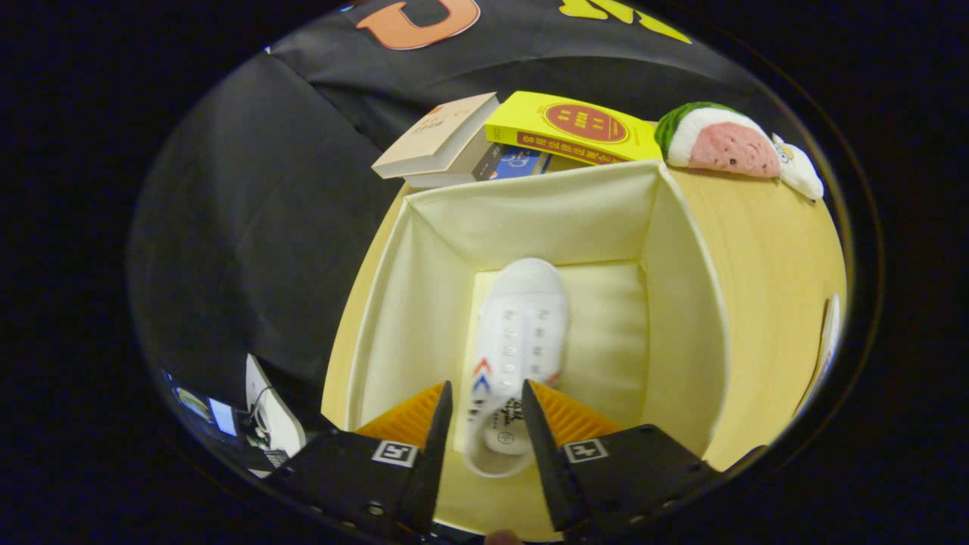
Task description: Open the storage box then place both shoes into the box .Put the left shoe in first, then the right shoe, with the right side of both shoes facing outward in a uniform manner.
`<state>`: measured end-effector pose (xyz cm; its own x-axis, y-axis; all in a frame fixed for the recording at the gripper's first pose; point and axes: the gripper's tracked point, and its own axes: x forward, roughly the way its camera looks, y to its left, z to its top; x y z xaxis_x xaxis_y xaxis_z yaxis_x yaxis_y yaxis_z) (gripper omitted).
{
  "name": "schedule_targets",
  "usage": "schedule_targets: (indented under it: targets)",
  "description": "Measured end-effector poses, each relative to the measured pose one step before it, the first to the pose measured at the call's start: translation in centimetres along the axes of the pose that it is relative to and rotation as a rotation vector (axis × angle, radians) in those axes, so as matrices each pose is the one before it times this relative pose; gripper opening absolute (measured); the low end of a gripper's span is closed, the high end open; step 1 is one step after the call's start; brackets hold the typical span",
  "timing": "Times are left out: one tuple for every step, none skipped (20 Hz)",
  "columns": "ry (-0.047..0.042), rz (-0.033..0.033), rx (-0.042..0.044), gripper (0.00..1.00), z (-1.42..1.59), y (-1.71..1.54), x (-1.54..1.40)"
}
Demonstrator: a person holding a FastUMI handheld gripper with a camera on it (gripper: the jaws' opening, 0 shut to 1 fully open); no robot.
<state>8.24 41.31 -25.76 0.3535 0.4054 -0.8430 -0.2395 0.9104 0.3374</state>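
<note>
Black cloth walls close off the booth behind a pale wooden bench [764, 257], on which the open storage box [685, 303] stands. The gripper [484, 412] points down into the box, and its fingers [437, 431] stand at the heel of a white shoe [522, 325]. The heel sits between them, but I cannot tell whether both fingers press on it or have just let go, so the grip is uncertain. The shoe lies inside the box, toe pointing toward 12 o'clock from the fingers, resting on the box floor nearer its left wall, with bare floor to its right toward 2 o'clock.

Beyond the box at 12 o'clock lies a stack of books [515, 140], and at 2 o'clock a watermelon-shaped plush toy [719, 140] rests on the bench.

Risks, as I judge them: if the fingers open while the shoe is tilted, it could roll onto its side and face the wrong way. If it settles too near the middle, the second shoe may not fit beside it. Pulling out carelessly could catch a soft box wall and drag the box along the bench.

Count: one shoe, one box, three books, one plush toy.
</note>
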Motion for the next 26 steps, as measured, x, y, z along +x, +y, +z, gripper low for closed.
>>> schedule_targets:
  targets:
    - [-0.01146, -0.00016, 0.00023, 0.48, 0.131, -0.318, -0.27]
    - [-0.01252, 0.00149, -0.00242, 0.58, 0.331, -0.113, -0.752]
    - [-0.02141, -0.00683, -0.01039, 0.69, 0.257, -0.543, -0.922]
    - [-0.03278, 0.00211, -0.02006, 0.79, 0.339, -0.306, -1.054]
    - [-0.03417, -0.00339, -0.02192, 0.89, 0.313, -0.508, -1.231]
    - [-0.03546, -0.00472, -0.02238, 0.9, 0.386, -0.531, -1.21]
    - [-0.04263, -0.00271, -0.02219, 0.92, 0.57, -0.746, -1.627]
    - [-0.04328, -0.00722, -0.02188, 0.95, 0.564, -0.948, -1.559]
    - [-0.04155, -0.01297, -0.02003, 0.94, 0.544, -1.272, -1.709]
    - [-0.03796, -0.01434, -0.01318, 0.95, 0.536, -1.466, -1.691]
    - [-0.03626, -0.01039, -0.00779, 0.95, 0.457, -1.397, -2.079]
    - [-0.0408, -0.00477, -0.00152, 0.95, 0.541, -1.451, -1.881]
    - [-0.0311, -0.01263, 0.00415, 0.95, 0.38, -1.873, -1.553]
    - [-0.02156, -0.02017, 0.00739, 0.95, 0.14, -2.125, -1.458]
    - [-0.01628, -0.02733, 0.01255, 0.95, -0.059, -2.402, -1.17]
    - [-0.01271, -0.01924, 0.01365, 0.95, -0.015, -2.116, -1.016]
    - [-0.00515, -0.02769, 0.01499, 0.95, -0.349, -2.878, -1.036]
    - [0.0007, -0.02079, 0.01123, 0.96, -0.461, -2.609, -0.789]
    - [0.01163, -0.0181, 0.00734, 0.95, -0.719, -2.572, -0.535]
    - [0.0175, -0.03014, -0.00227, 0.96, -0.823, -2.836, -0.588]
    - [0.0092, -0.03148, 0.0028, 0.95, -0.55, -2.929, -0.238]
    - [0.01462, -0.03271, 0.01215, 0.95, -0.623, -2.85, -0.239]
    - [0.02026, -0.02971, 0.02433, 0.95, -0.876, -2.653, -0.08]
    - [0.02776, -0.03129, 0.02979, 0.95, -1.078, -2.746, 0.224]
    - [0.03467, -0.02734, 0.02186, 0.95, -1.45, -2.681, 0.618]
    - [0.0408, -0.02185, 0.01514, 0.95, -1.217, -2.089, 0.716]
